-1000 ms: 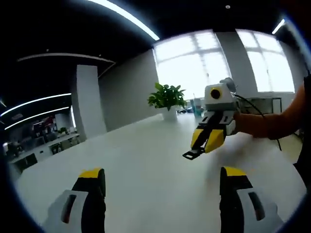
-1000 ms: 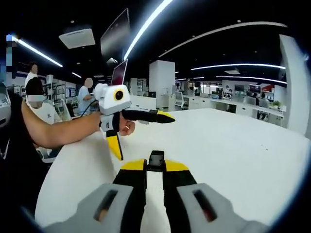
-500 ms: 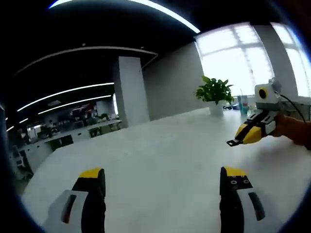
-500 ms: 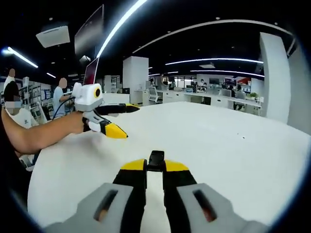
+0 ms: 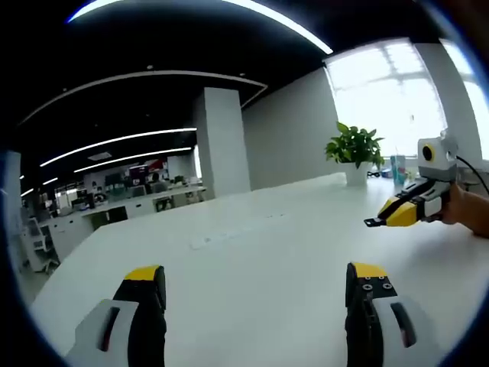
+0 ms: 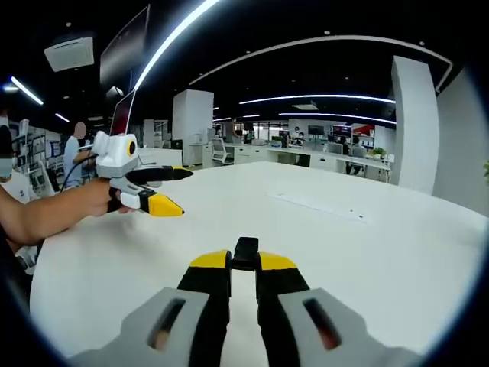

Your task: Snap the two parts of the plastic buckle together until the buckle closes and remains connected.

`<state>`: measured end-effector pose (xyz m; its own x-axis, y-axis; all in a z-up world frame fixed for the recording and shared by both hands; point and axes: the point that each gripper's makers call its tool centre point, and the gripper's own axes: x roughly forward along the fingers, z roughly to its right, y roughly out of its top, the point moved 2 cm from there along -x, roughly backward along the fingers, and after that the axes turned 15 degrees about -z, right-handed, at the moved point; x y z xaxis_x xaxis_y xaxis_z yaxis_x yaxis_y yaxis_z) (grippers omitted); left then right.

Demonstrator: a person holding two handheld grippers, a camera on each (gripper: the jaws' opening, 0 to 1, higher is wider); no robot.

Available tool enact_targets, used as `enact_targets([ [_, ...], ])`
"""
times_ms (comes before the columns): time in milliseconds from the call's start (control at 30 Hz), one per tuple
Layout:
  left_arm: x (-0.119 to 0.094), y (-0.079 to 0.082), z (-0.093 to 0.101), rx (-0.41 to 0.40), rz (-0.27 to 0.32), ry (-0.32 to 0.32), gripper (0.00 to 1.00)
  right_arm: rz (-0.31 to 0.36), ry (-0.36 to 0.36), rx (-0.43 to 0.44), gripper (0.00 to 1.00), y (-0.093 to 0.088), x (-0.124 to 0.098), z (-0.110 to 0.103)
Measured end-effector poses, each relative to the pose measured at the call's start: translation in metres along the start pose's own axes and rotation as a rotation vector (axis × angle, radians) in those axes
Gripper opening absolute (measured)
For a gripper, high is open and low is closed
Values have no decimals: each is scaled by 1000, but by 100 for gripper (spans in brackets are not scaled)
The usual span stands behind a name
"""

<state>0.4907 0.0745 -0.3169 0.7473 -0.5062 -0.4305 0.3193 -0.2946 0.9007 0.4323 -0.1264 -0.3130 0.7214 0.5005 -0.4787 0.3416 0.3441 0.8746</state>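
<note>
The right gripper (image 6: pixel 243 269) pinched 1 black buckle part (image 6: pixel 245 253) between closed fingers above the white surface (image 6: pixel 367 252). The left gripper (image 5: pixel 256 279) stood spread, empty. Small, stiff, light plastic; best gripped by its body, leaving the mating end free.

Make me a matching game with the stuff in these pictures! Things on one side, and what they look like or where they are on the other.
Things:
1. left hand-held gripper
2. right hand-held gripper
3. potted plant
4. buckle part

Descriptions:
A. green leaves, standing by the bright window
B. jaws wide apart, nothing between them
C. small and black, pinched between two yellow tips
D. jaws shut on a small piece

Pairs: 1-B, 2-D, 3-A, 4-C
</note>
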Motion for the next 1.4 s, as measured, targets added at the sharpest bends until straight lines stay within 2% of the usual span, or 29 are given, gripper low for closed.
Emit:
enact_targets([
  [100,-4,4,-2,-31,20,7,100,-11,-21,10,9,-2,2,5],
  [267,-9,11,-10,-53,60,53,100,5,-26,40,9,1,2,8],
  [400,-6,8,-13,-60,46,57,100,2,-39,48,9,1,6,12],
  [500,-5,2,-22,-54,17,123,100,1,-47,68,9,0,7,17],
  [667,-8,4,-24,-60,31,126,100,-1,-83,123,9,3,14,39],
  [700,-9,6,-26,-53,35,142,100,-8,-106,133,9,2,17,46],
  [800,-14,11,-30,-38,56,185,100,-10,-103,142,9,4,24,53],
  [1100,-18,16,-28,-59,75,162,100,-33,-99,128,9,3,34,50],
  [1200,-20,19,-27,-48,89,186,100,-33,-106,126,9,6,37,53],
  [1400,-21,19,-27,-41,92,193,100,-35,-119,133,9,10,48,59],
])
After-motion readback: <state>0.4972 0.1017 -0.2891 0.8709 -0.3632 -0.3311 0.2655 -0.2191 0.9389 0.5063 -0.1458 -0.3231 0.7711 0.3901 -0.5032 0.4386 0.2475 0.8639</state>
